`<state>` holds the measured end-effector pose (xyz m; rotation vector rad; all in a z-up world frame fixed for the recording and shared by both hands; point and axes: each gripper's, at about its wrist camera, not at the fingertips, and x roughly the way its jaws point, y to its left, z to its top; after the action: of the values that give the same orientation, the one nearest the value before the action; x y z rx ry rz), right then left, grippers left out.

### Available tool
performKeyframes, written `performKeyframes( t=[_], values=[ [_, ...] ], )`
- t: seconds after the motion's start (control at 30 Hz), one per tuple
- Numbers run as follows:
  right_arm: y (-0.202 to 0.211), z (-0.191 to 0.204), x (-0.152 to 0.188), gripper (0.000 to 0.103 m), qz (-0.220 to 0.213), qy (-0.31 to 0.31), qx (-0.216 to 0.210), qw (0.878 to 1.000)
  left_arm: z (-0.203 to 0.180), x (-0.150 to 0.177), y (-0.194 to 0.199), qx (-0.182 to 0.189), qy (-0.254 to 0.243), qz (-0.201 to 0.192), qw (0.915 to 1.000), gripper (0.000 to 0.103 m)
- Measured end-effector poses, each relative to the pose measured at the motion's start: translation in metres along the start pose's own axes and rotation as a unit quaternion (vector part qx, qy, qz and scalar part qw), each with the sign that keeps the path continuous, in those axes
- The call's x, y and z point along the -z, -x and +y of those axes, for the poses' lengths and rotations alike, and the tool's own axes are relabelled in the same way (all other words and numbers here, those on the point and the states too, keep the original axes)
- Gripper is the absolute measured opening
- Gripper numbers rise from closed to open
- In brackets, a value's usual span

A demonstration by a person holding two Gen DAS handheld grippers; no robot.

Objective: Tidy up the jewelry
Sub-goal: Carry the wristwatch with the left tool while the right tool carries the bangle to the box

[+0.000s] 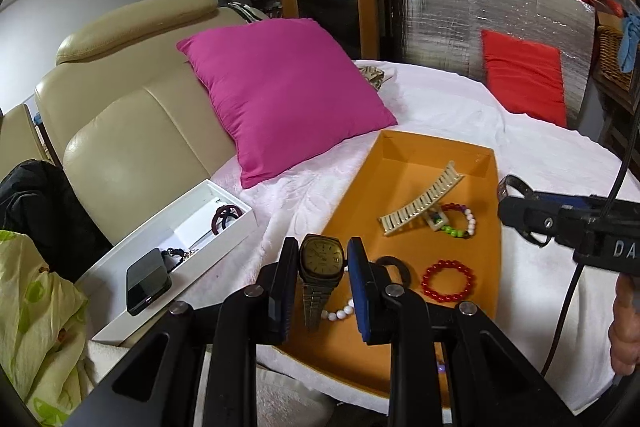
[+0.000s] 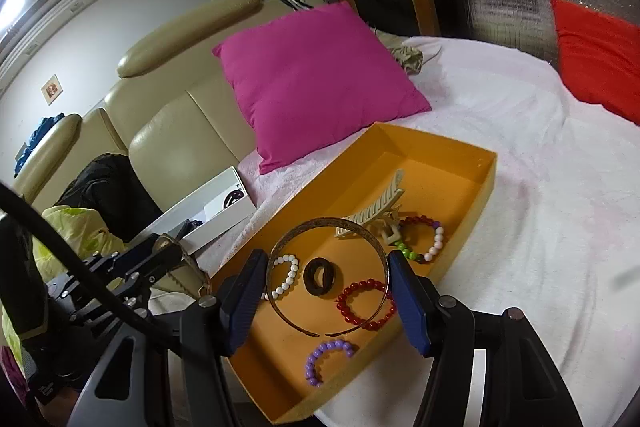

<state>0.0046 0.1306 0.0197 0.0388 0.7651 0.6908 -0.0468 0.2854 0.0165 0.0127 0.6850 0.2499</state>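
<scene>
My left gripper (image 1: 322,263) is shut on a gold wristwatch (image 1: 322,261) and holds it above the near left corner of the orange tray (image 1: 360,195). My right gripper (image 2: 328,275) is shut on a thin gold bangle (image 2: 280,247) and holds it over the orange tray (image 2: 452,163). In the tray lie a cream hair claw (image 1: 422,199), a multicoloured bead bracelet (image 1: 460,219), a red bead bracelet (image 1: 448,281), a white bead bracelet (image 2: 286,277), a dark ring (image 2: 319,275) and a purple bead bracelet (image 2: 326,359). A white box (image 1: 176,223) at the left holds a dark phone (image 1: 147,279) and dark red rings (image 1: 226,217).
A magenta cushion (image 1: 288,91) leans on the beige leather sofa (image 1: 120,115) behind the tray. A white cloth (image 1: 540,155) covers the surface. A red cushion (image 1: 524,79) rests against a silver foil panel (image 1: 480,7). A green patterned cloth (image 1: 36,315) lies at the left.
</scene>
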Motion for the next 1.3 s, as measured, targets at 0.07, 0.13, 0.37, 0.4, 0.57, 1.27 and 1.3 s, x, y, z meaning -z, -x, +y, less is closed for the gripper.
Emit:
performKeyframes(
  t=[0.07,0.13,0.37,0.4,0.57,1.27,1.3],
  values=[
    [-0.008,0.001,0.000,0.064,0.005,-0.001,0.000,1.000,0.000,-0.001,-0.005,-0.001,-0.001,0.000,1.0000,0.026],
    [-0.016,0.000,0.001,0.064,0.011,-0.003,0.000,1.000,-0.001,-0.003,-0.010,0.001,-0.003,0.002,1.0000,0.026],
    [-0.042,-0.008,0.003,0.064,0.028,-0.008,0.010,1.000,-0.008,-0.001,-0.030,0.005,-0.010,0.015,0.9998,0.026],
    [-0.045,-0.009,0.003,0.064,0.031,-0.009,0.011,0.999,-0.009,0.000,-0.033,0.005,-0.011,0.016,0.9998,0.026],
    [-0.061,-0.014,0.005,0.064,0.041,-0.010,0.013,0.999,-0.012,0.003,-0.046,0.007,-0.013,0.027,0.9995,0.026],
    [-0.104,-0.029,0.012,0.064,0.075,-0.015,0.019,0.997,-0.020,0.023,-0.092,0.001,-0.017,0.074,0.9971,0.026],
    [-0.105,-0.028,0.012,0.064,0.075,-0.014,0.019,0.997,-0.020,0.023,-0.094,0.001,-0.016,0.076,0.9970,0.026]
  ],
)
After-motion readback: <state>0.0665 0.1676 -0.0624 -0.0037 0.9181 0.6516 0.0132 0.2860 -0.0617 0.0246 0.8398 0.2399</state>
